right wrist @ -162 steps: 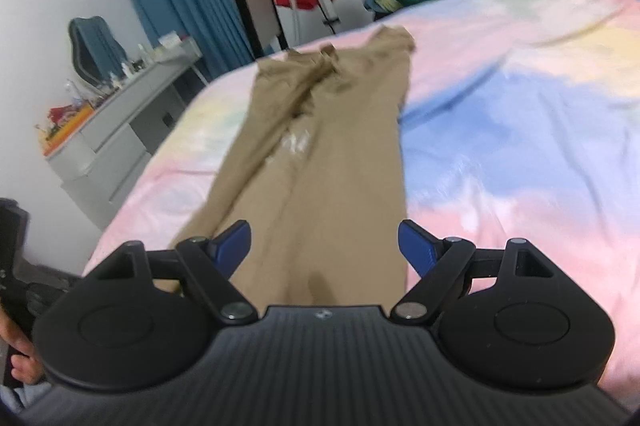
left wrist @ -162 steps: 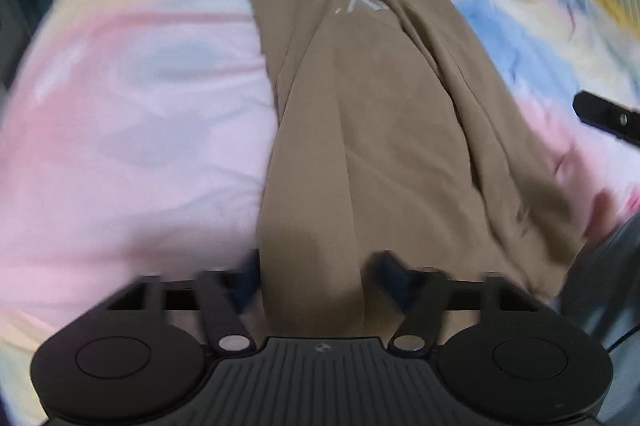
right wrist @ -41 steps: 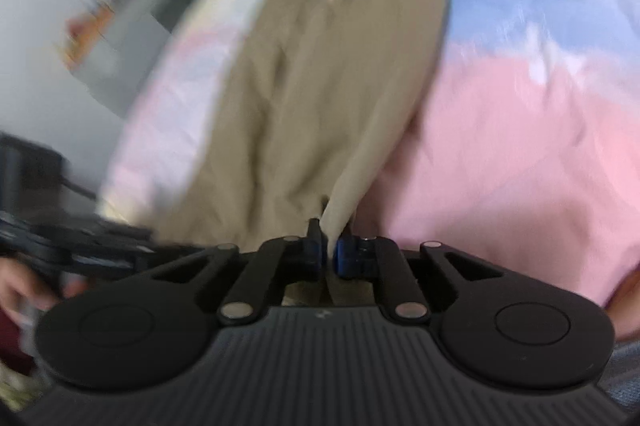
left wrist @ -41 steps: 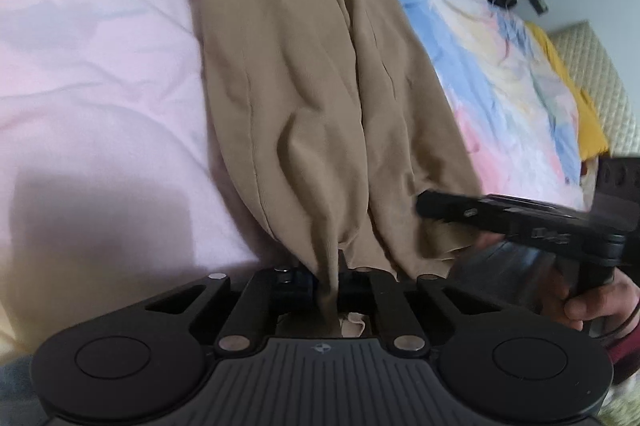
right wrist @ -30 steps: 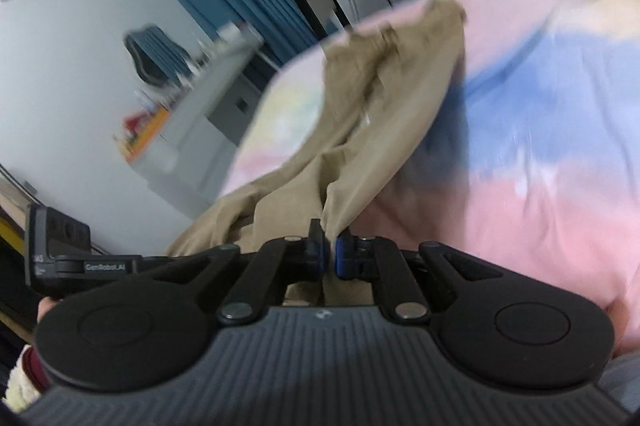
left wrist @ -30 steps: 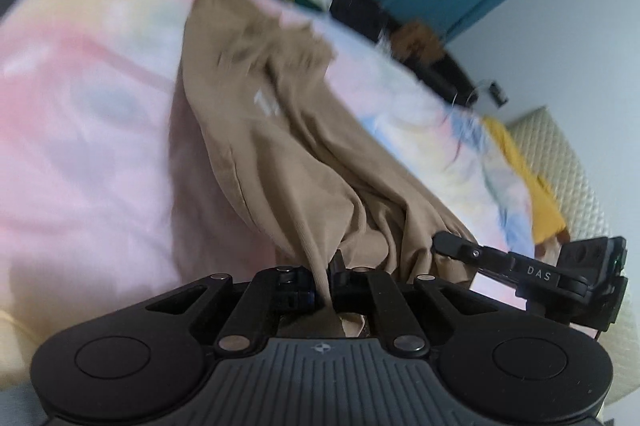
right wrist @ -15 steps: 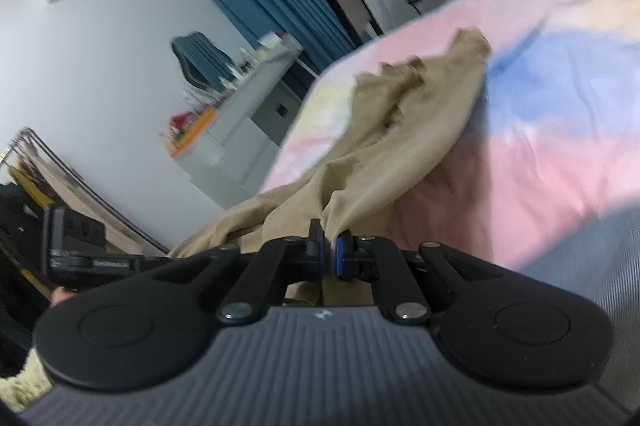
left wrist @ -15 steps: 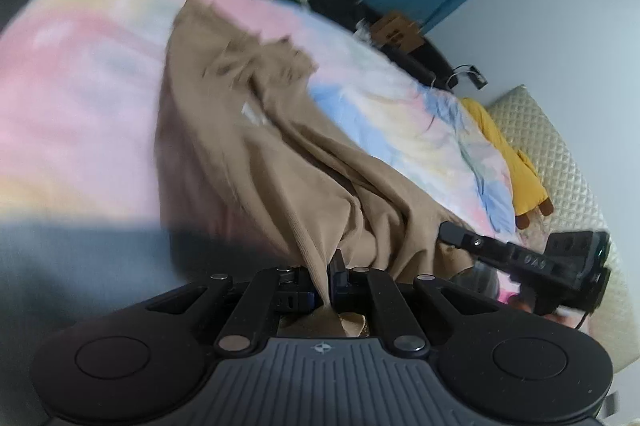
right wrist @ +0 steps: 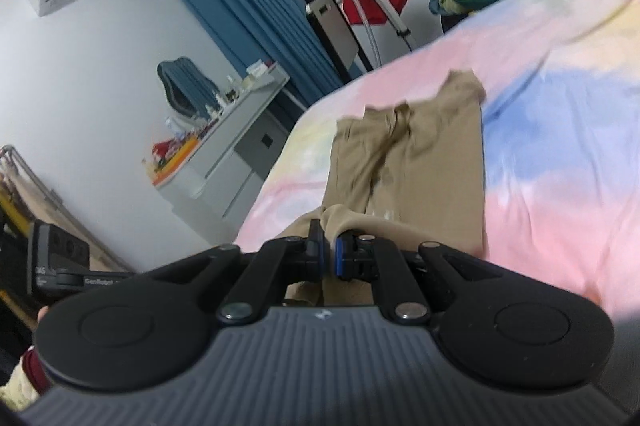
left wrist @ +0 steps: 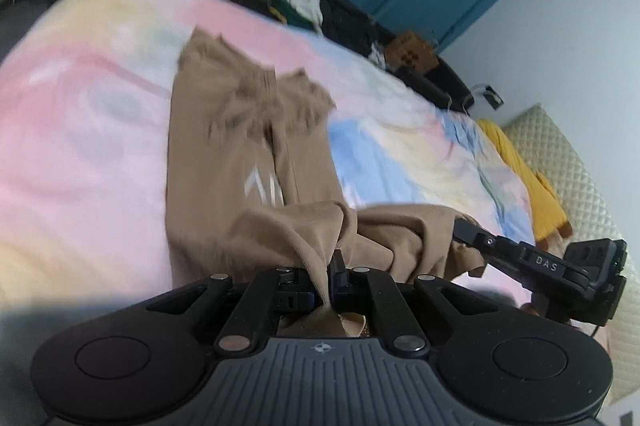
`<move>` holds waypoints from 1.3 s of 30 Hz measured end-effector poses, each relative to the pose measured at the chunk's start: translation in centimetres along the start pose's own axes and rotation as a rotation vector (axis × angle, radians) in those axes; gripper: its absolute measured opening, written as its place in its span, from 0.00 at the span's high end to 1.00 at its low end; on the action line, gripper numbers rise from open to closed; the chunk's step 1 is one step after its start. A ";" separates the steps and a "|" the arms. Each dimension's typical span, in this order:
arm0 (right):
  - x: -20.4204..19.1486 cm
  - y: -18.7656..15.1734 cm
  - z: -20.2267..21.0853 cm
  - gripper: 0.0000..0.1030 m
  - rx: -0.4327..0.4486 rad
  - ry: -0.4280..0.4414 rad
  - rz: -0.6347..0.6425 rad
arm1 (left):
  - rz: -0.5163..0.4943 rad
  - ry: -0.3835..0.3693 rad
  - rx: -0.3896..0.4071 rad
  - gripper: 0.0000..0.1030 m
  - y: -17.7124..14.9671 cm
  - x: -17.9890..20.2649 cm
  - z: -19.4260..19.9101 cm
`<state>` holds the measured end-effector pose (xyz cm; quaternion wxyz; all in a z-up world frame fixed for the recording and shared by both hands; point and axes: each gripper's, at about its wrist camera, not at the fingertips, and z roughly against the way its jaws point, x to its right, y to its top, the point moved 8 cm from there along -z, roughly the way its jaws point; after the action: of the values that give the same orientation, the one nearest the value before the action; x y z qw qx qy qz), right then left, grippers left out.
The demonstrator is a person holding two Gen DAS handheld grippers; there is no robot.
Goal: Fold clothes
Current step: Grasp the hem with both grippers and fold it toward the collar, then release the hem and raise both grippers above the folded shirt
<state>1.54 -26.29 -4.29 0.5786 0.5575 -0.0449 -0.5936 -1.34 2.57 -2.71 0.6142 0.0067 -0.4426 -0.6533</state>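
Both of my tongs are pinched tight on cloth: the left gripper has a bunched corner of the tan trousers between its pads, and the right gripper is clamped on the other near corner of the same hem end. That end hangs lifted off the pastel bedsheet, while the far end, with the waistband, lies flat toward the top of the bed. I judge the fabric light, soft and limp; it sags and ropes between my two holds and gives no stiffness of its own, so the fold will only come out square if I keep the corners spread apart and level. A thin knit like this can slip out of a small pinch, which is why I think the corners, where the hem doubles the cloth, are the right place to hold. The next stretch looks like carrying this end over toward the waistband.
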 end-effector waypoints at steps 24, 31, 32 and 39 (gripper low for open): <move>14.5 7.0 -22.4 0.90 -0.094 -0.285 0.005 | 0.026 0.186 0.007 0.92 16.5 -14.3 -25.3; 14.7 6.6 -23.5 0.88 -0.134 -0.318 0.055 | -0.044 0.218 0.013 0.88 15.6 -14.3 -26.1; 14.5 6.5 -23.3 0.86 -0.132 -0.320 0.073 | -0.059 0.229 0.019 0.84 15.5 -14.0 -25.8; 11.8 6.4 -20.9 0.34 -0.097 -0.320 0.121 | -0.225 0.343 0.116 0.28 14.0 -10.4 -21.8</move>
<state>24.01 -24.71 -14.89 0.6250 0.4234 -0.1414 -0.6404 24.42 0.59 -13.28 0.6023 0.2028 -0.3647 -0.6805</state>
